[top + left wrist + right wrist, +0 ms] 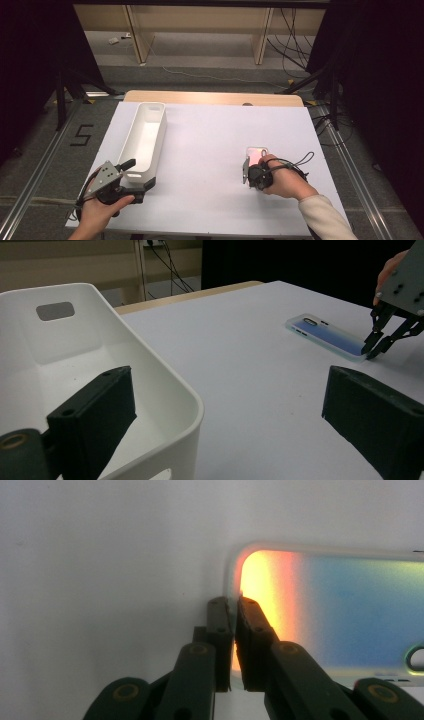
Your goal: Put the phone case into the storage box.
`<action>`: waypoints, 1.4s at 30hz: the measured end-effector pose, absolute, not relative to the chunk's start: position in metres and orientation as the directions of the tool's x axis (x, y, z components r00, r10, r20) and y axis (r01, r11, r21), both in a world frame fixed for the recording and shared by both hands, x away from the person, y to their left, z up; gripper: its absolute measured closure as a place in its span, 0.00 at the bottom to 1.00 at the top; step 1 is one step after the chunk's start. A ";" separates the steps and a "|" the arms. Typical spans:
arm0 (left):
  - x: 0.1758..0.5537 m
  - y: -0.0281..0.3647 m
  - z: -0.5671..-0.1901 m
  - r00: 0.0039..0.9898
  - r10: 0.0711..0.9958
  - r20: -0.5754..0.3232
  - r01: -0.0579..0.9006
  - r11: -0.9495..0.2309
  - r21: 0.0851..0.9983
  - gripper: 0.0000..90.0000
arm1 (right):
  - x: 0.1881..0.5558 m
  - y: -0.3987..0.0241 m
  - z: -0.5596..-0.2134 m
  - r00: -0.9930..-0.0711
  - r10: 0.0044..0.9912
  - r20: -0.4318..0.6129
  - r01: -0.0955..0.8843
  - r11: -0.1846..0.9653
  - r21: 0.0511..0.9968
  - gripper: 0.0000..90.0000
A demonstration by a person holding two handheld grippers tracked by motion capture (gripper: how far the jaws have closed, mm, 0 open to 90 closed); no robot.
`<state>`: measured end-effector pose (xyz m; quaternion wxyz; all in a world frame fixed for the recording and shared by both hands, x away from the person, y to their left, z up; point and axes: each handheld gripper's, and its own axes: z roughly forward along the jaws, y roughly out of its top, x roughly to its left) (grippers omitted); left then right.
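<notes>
White table sheet (pixel 210 150), right gripper (pixel 233 605) clenched on phone case (pixel 350 615) edge, left gripper (pixel 225 410) released over bin (pixel 165 385) rim, grey floor (pixel 35 150).

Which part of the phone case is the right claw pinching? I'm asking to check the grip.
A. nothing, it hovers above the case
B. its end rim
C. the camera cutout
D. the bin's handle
B: in the right gripper view the right claw has its jaws nearly together on the short end rim of the phone case, far from the camera cutout.
</notes>
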<state>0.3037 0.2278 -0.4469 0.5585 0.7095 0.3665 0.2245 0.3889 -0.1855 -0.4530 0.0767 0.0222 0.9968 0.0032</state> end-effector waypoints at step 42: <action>0.304 0.228 -0.447 0.632 0.770 -0.088 0.268 -0.112 0.957 0.07 | 0.381 -0.185 -0.441 -0.971 -0.006 -0.241 -0.009 1.000 0.014 0.99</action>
